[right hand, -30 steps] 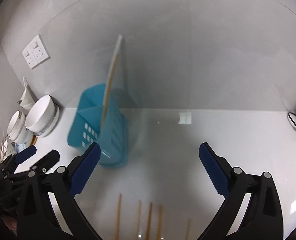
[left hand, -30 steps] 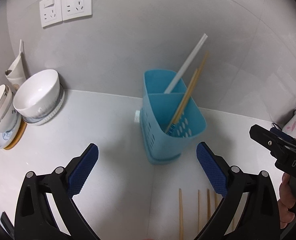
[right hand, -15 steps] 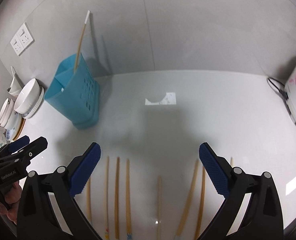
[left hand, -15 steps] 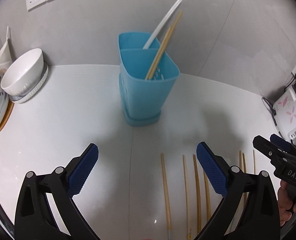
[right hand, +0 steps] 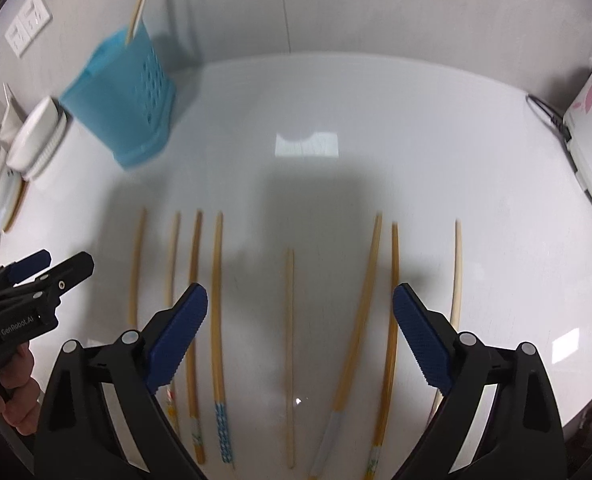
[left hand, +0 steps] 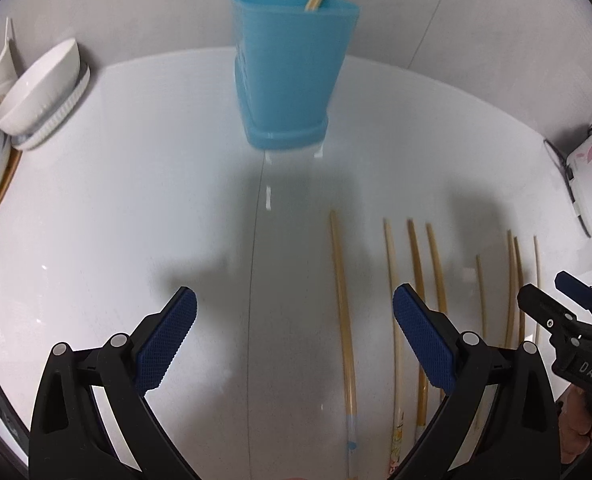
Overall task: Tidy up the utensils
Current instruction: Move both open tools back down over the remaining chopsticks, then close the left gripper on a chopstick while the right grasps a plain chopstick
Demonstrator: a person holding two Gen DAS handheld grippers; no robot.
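A blue utensil holder stands at the back of the white counter with a white stick and wooden chopsticks in it; it also shows in the right wrist view. Several wooden chopsticks lie side by side on the counter's front, also in the left wrist view. My left gripper is open and empty above the counter, left of the row. My right gripper is open and empty above the middle of the row.
White bowls and plates are stacked at the left by the wall. A white appliance with pink flowers and its cable sit at the right. Wall sockets are at the upper left.
Both grippers have pulled back from the blue holder and tilted down toward the counter's front, bringing the row of chopsticks into view. Both stay open and empty.
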